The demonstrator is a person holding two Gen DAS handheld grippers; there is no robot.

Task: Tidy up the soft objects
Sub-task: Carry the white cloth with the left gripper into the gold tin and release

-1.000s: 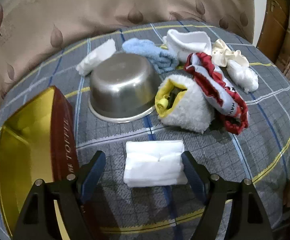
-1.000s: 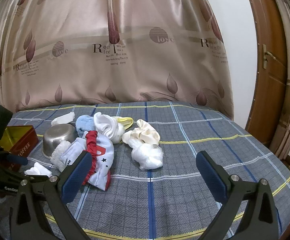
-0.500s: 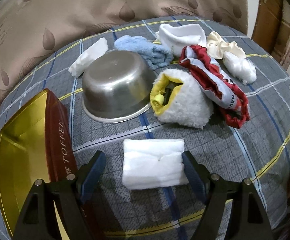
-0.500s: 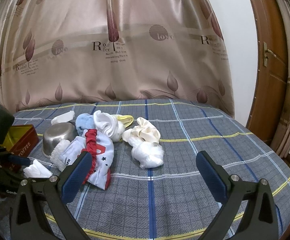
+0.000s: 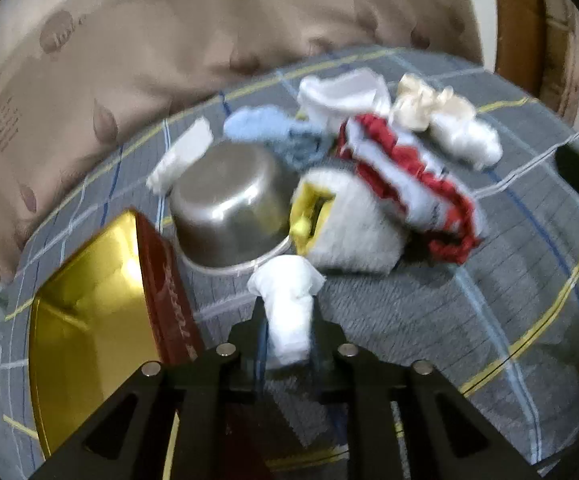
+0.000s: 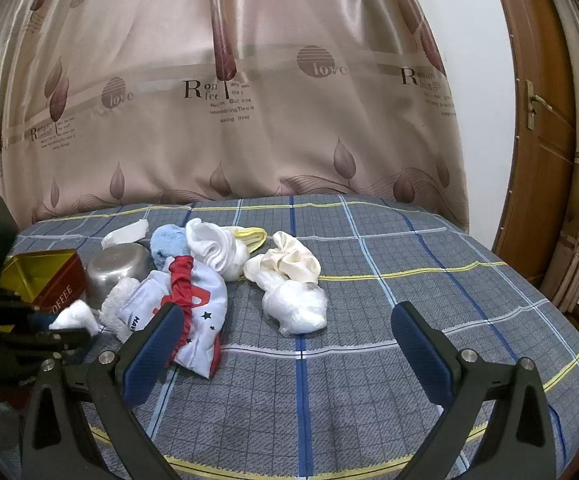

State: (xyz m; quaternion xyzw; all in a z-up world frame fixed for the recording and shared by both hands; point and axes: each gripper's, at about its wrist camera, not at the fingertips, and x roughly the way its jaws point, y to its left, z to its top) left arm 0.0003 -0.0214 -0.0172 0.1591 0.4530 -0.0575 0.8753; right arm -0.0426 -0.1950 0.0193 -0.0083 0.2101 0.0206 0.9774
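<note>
Left gripper point(image 5: 287, 320): jaws have just closed, pinching the white folded cloth point(image 5: 289, 304) above the plaid bedspread point(image 5: 429, 320) | Cloth position: beside the red-and-gold tin point(image 5: 89, 300), in front of the steel bowl point(image 5: 229, 208) | Right gripper point(image 6: 289, 344): jaws wide, holding nothing.

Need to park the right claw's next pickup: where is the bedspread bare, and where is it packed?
Bare: the wide stretch of bedspread between the white bundle and the door side, plus the near strip ahead of the right claw. Packed: the left, where tin, steel bowl, red-trimmed garment and the left claw with its white cloth crowd.
</note>
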